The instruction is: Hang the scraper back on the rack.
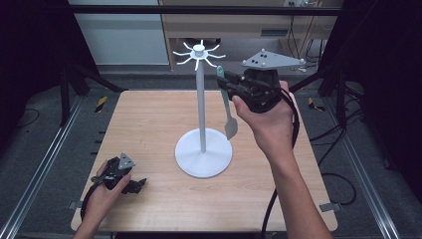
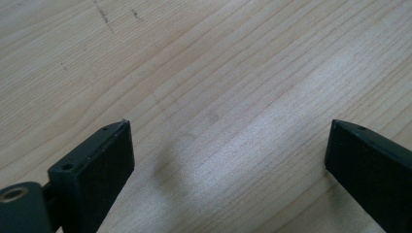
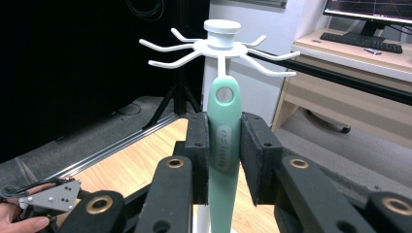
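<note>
The high view is looking forward and down from above the person's side, taking in the whole wooden table and the white hook stand from a distance. The left gripper view is pointing steeply down, very near the tabletop, between its own two black jaws. The right gripper view is facing roughly level along its jaws, close to the stand's hooked top. The high view and the right gripper view are sharing the stand and the table.

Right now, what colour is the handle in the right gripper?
Mint green handle, with a hanging hole near its top; the right gripper view shows it best.
</note>
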### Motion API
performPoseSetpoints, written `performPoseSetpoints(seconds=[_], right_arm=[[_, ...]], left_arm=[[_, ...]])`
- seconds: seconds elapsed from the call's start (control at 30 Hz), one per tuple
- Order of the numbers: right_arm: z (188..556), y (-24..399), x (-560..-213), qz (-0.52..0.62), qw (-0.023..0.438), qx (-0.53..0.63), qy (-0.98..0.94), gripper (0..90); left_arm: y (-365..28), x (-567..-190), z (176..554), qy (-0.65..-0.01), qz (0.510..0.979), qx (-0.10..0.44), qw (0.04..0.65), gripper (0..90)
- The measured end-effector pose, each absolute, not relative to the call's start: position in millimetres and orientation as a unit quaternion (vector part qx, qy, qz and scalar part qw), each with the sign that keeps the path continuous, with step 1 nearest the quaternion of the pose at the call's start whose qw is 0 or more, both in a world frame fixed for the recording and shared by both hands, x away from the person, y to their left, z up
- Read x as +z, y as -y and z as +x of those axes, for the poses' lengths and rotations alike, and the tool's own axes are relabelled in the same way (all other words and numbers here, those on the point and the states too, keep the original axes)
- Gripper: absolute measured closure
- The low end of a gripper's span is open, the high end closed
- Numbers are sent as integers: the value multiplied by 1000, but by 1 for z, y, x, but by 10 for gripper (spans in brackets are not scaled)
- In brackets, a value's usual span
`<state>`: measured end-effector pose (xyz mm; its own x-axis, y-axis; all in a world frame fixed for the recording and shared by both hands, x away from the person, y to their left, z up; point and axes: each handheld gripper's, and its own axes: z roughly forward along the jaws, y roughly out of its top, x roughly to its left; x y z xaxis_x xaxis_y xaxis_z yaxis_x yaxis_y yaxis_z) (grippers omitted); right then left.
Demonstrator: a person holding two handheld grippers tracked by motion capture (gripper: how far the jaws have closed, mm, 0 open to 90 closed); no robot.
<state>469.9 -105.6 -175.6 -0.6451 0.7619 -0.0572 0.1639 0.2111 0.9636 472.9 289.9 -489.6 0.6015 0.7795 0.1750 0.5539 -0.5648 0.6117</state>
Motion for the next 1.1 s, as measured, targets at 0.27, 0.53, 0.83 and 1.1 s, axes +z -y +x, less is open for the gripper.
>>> performPoseSetpoints(seconds=[0.27,0.53,0.83,1.1], right_arm=[[471,105,-174,318,276,540,-729,745],[473,104,-173,317,277,536,-732,745],[476,103,-174,320,273,535,-733,745],[478,102,-173,319,270,537,-733,745]], left_arm=[[-290,-490,473,-389,858,219,256,35],[-290,-490,473,-389,858,217,256,35],[-289,-491,473,-389,859,215,256,35],[-289,-491,473,-388,859,215,255,35]])
